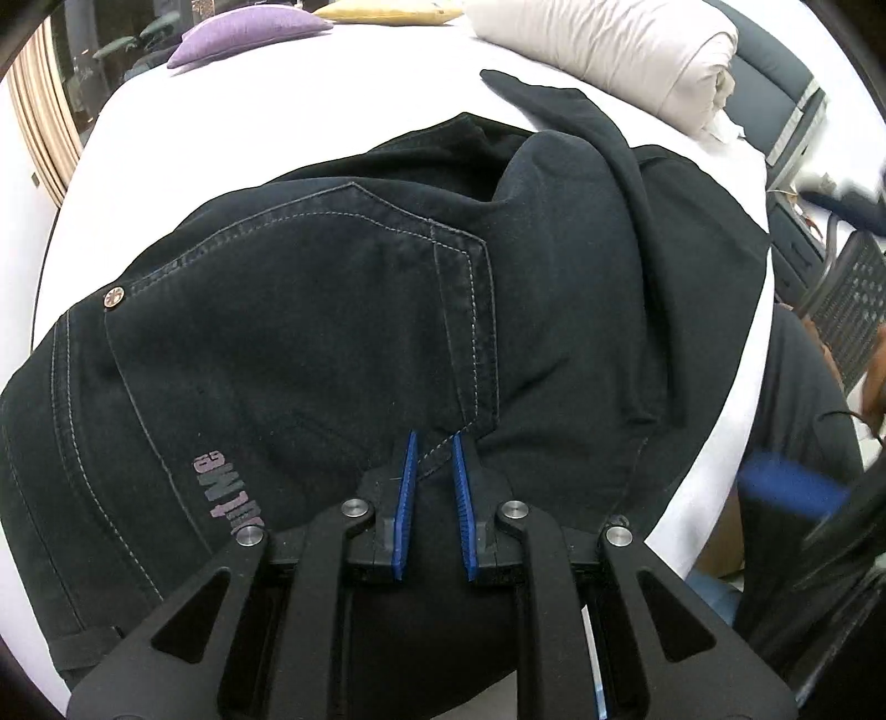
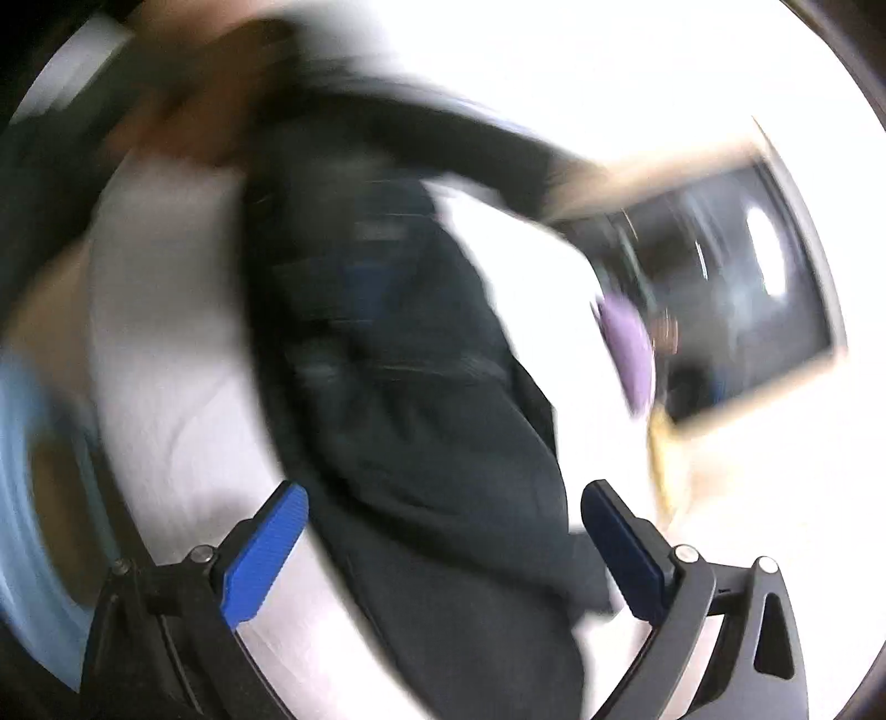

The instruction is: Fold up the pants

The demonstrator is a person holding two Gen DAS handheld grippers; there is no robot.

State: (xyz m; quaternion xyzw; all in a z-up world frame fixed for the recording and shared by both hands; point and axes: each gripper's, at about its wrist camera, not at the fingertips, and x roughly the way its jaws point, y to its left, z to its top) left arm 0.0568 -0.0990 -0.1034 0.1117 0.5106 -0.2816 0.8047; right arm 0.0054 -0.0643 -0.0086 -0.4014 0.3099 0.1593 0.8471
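L tool (image 1: pixel 433 451) pinches a fold of the dark pants (image 1: pixel 310 310) right at its blue tips; pants spread ahead on the white bed (image 1: pixel 249 127). R tool (image 2: pixel 443 531) spread wide, nothing gripped, pants below it, view blurred.

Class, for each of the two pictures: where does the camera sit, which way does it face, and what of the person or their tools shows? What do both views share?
Left wrist: on the left tongs, facing down at dark pants on a white bed; tongs shut on denim; blurred right tongs at the edge.
Right wrist: on the right tongs, open, blurred.
Shared: pants, bed, purple cushion.
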